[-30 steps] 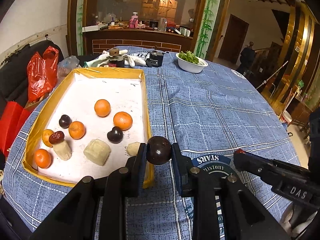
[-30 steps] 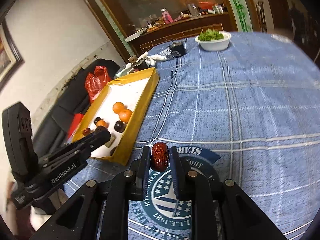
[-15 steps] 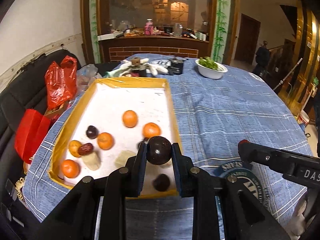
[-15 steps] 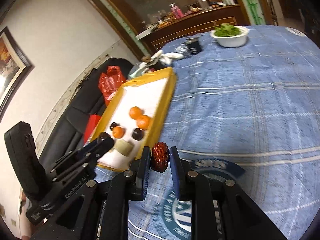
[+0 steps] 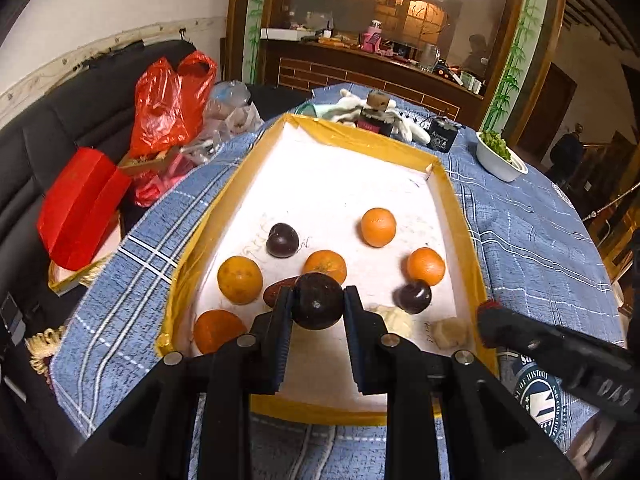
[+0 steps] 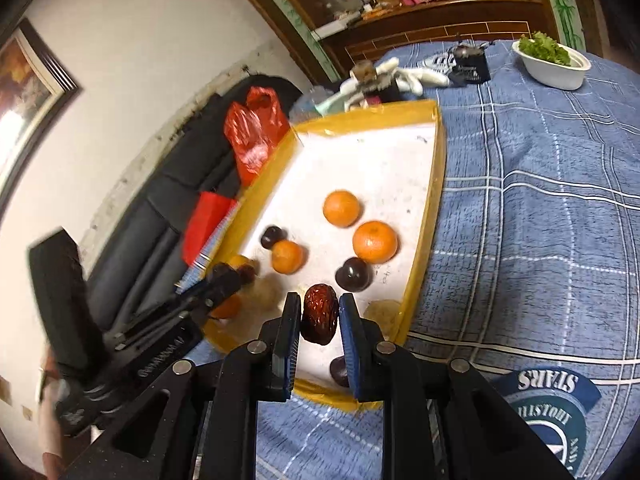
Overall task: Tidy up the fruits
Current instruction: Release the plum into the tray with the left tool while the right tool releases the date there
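The left gripper (image 5: 317, 307) is clamped on a dark round plum (image 5: 318, 301), pinched between its two pads above the near end of a yellow-rimmed tray (image 5: 460, 208) with a white floor. The right gripper (image 6: 319, 320) is closed on a wrinkled red date (image 6: 319, 314), held upright between its pads over the tray's near right corner. The tray sits on a blue checked tablecloth (image 5: 532, 248), toward the table's left side. Inside it lie several oranges, among them one toward the far right (image 5: 378, 227) and one at the near left (image 5: 218, 330), along with a dark plum at mid-left (image 5: 282, 240) and another at the near right (image 5: 413, 297). A second red date (image 5: 276, 290) lies just behind the left gripper's left finger, and two pale lumps (image 5: 450, 333) rest at the near right. Beyond the tray, a white bowl of greens (image 5: 500, 156) stands far right on the cloth. A red plastic bag (image 5: 168, 104) sits on the dark sofa to the left.
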